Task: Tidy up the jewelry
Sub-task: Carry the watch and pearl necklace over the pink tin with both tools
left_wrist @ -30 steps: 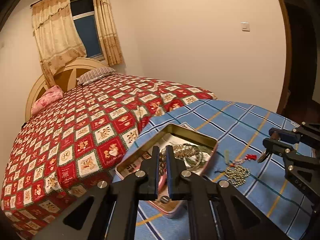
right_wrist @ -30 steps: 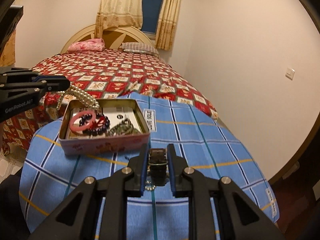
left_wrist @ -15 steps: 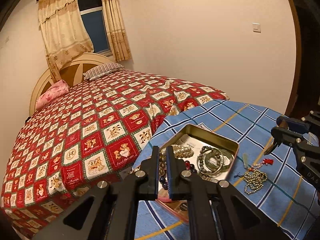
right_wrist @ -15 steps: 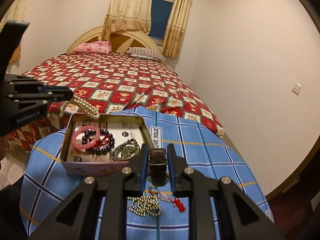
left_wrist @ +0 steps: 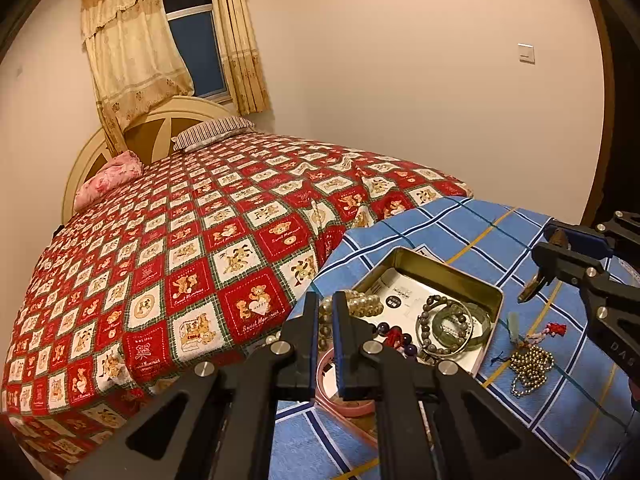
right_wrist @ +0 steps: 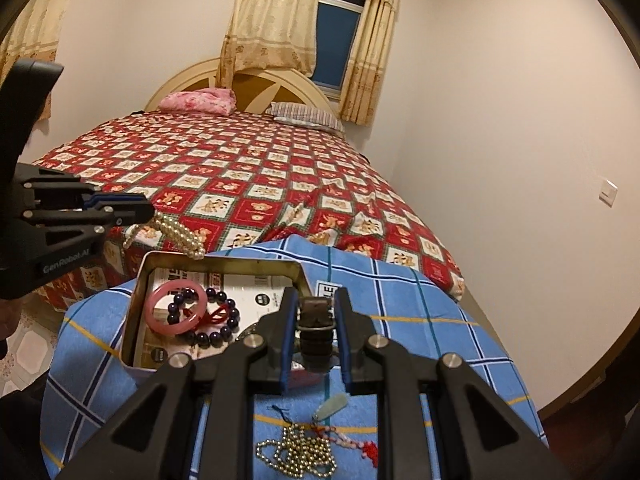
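An open metal tin (left_wrist: 460,276) (right_wrist: 224,262) sits on the blue checked tablecloth (left_wrist: 500,236). It holds a pink bangle (right_wrist: 176,312), a dark bead bracelet (right_wrist: 218,320) and a green bangle (left_wrist: 460,326). My left gripper (left_wrist: 325,312) (right_wrist: 136,208) is shut on a pearl necklace (right_wrist: 180,234) (left_wrist: 360,302), held above the tin's near-left edge. My right gripper (right_wrist: 316,312) (left_wrist: 556,246) is shut on a dark watch (right_wrist: 316,320), held above the cloth by the tin. A gold ball-chain (right_wrist: 296,452) (left_wrist: 530,368) with a jade pendant (right_wrist: 330,404) and red tassel lies on the cloth.
A bed with a red patterned quilt (left_wrist: 200,240) (right_wrist: 260,184) stands right behind the table. The table's round edge drops off toward the bed. A wall with a light switch (left_wrist: 526,53) is at the right, a wooden door frame (left_wrist: 602,120) beyond.
Both grippers have risen and drawn back from the table. The pearl necklace and the watch rose with them. The gold chain has come into the right wrist view.
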